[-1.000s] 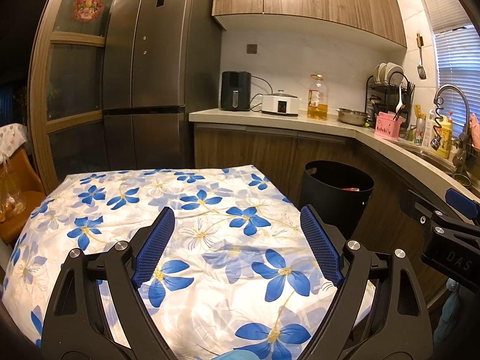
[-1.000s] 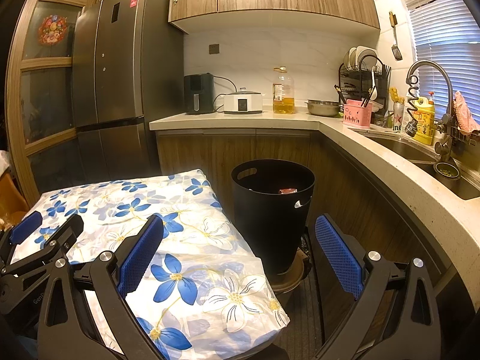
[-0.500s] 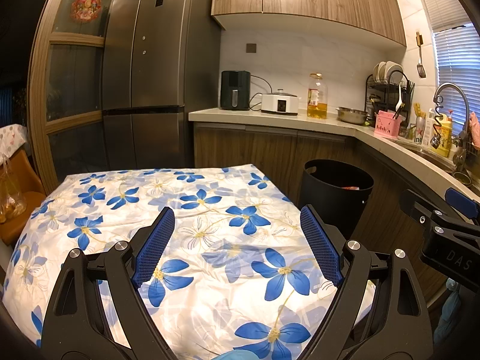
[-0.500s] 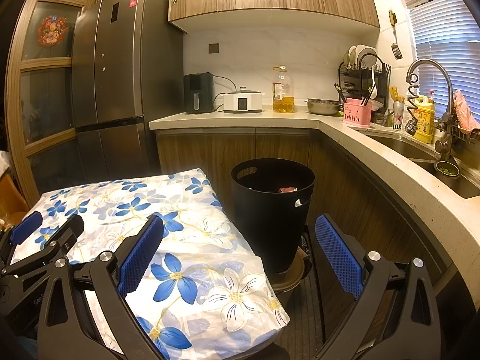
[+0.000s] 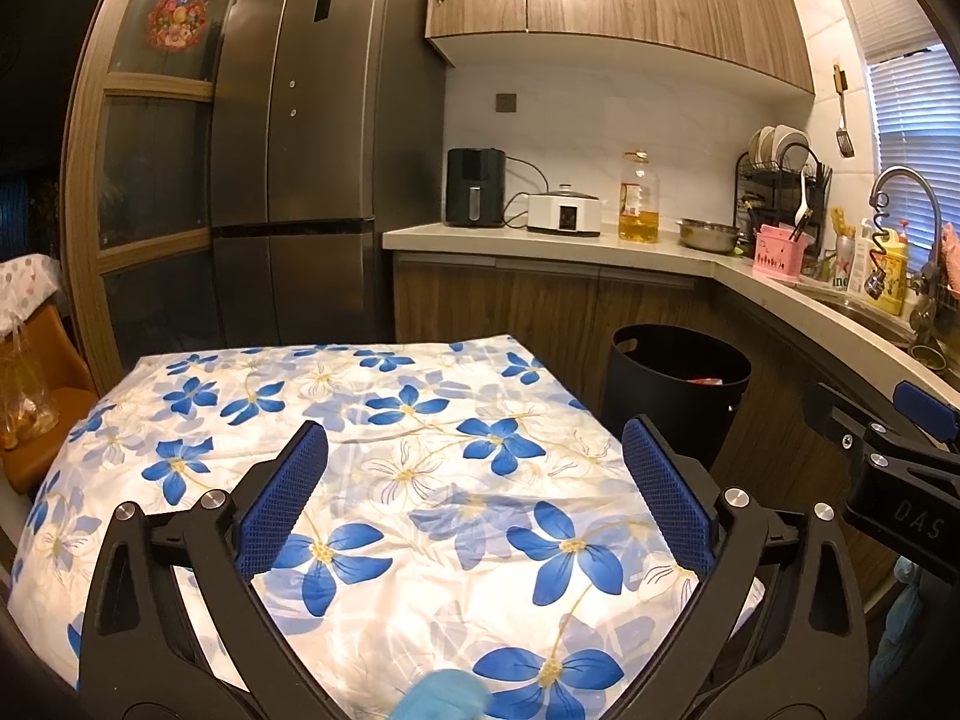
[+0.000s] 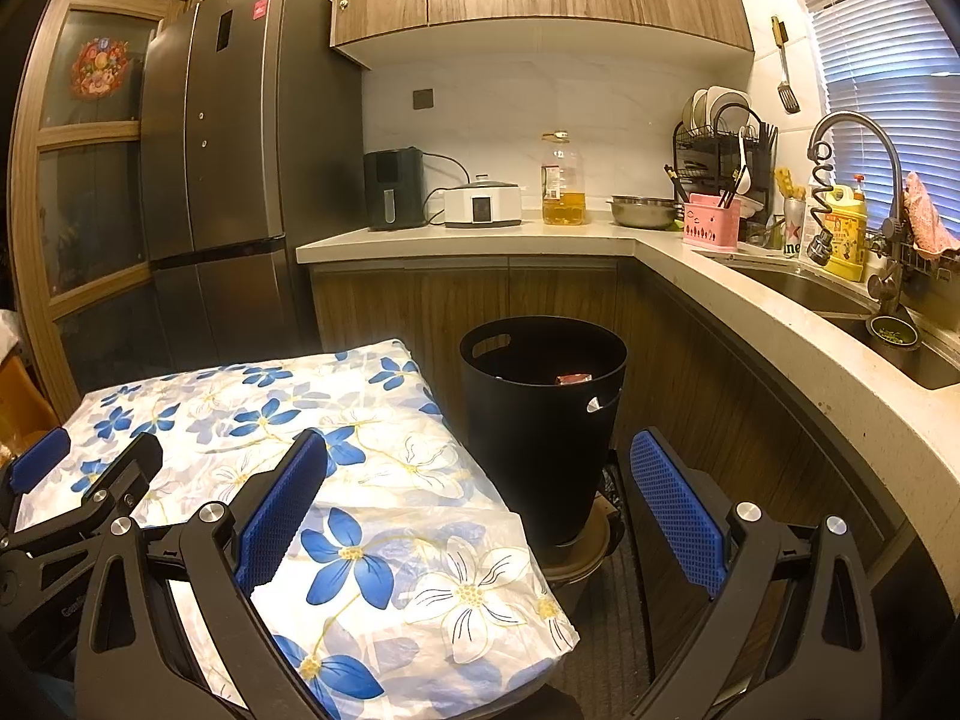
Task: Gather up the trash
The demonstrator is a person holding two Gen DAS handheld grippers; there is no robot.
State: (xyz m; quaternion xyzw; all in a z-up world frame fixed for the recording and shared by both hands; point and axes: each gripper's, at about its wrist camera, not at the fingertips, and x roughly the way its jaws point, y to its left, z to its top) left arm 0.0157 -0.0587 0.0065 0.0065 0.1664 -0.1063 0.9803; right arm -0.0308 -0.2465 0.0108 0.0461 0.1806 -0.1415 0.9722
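Above the flowered tabletop [image 5: 420, 480], the left gripper [image 5: 474, 492] hovered with its blue-padded fingers [image 5: 282, 498] spread wide and nothing between them. To its right, the right gripper [image 6: 480, 504] was held level with it, fingers [image 6: 678, 504] likewise spread and empty, straddling the tabletop's right edge and the gap beside the black trash bin [image 6: 543, 414].

1. Task object. A red-and-white wrapper [image 6: 574, 378] lay inside the trash bin, just below the far part of its rim. It appeared in the left view as a red scrap [image 5: 708, 381] at the same place. No other loose trash was visible on the tablecloth. A pale blue item [image 5: 441, 696] showed at the lower edge of the left view; what it was could not be told.

2. Placement. The trash bin stood on the floor just beside the tabletop's right edge, in front of the wooden cabinets [image 6: 480, 306] under the counter [image 6: 750, 312]. This position probably served to keep the drop short for the right gripper.

3. Posture. Both grippers were apart from the cloth and from the trash bin. The wide finger spacing suited either a completed release or readiness for a further pick.

4. Assessment. Collection appeared largely or wholly complete, since the only identifiable trash was already in the bin.
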